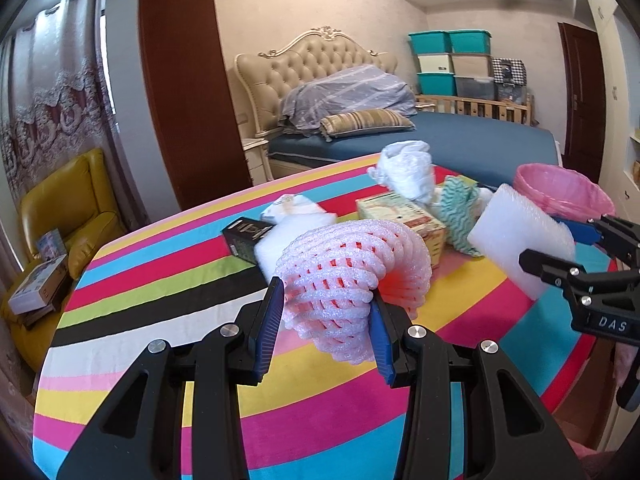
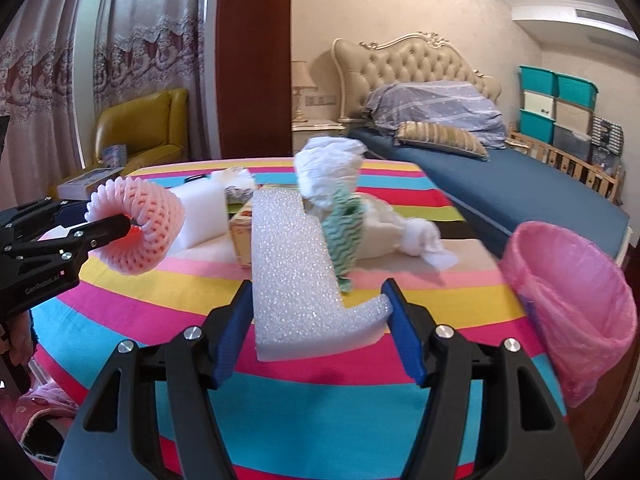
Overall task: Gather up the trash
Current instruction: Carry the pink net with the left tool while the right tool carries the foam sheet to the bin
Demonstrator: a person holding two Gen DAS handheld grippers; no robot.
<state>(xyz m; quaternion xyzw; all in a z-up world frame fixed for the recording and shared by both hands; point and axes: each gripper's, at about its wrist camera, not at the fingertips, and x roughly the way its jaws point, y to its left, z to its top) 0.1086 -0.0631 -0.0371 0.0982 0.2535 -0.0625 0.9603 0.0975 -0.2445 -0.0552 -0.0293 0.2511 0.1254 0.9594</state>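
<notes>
My left gripper (image 1: 326, 298) is shut on a pink foam fruit net (image 1: 352, 268), held above the striped table; the net (image 2: 138, 230) and the left gripper (image 2: 108, 220) also show at the left of the right wrist view. My right gripper (image 2: 320, 300) is shut on an L-shaped white foam piece (image 2: 292, 276), its pads pressing both sides. That foam piece (image 1: 516, 236) shows at the right of the left wrist view, with the right gripper (image 1: 560, 240) behind it. A bin lined with a pink bag (image 2: 572, 300) stands at the table's right edge, also seen as the pink bin (image 1: 560, 192).
On the striped tablecloth (image 2: 280, 400) lie a crumpled white plastic bag (image 2: 328, 168), a green zigzag cloth (image 2: 344, 232), a cardboard box (image 1: 400, 216), a white foam block (image 2: 200, 212) and a black box (image 1: 244, 236). A bed (image 2: 500, 184) stands behind, a yellow armchair (image 1: 72, 208) at left.
</notes>
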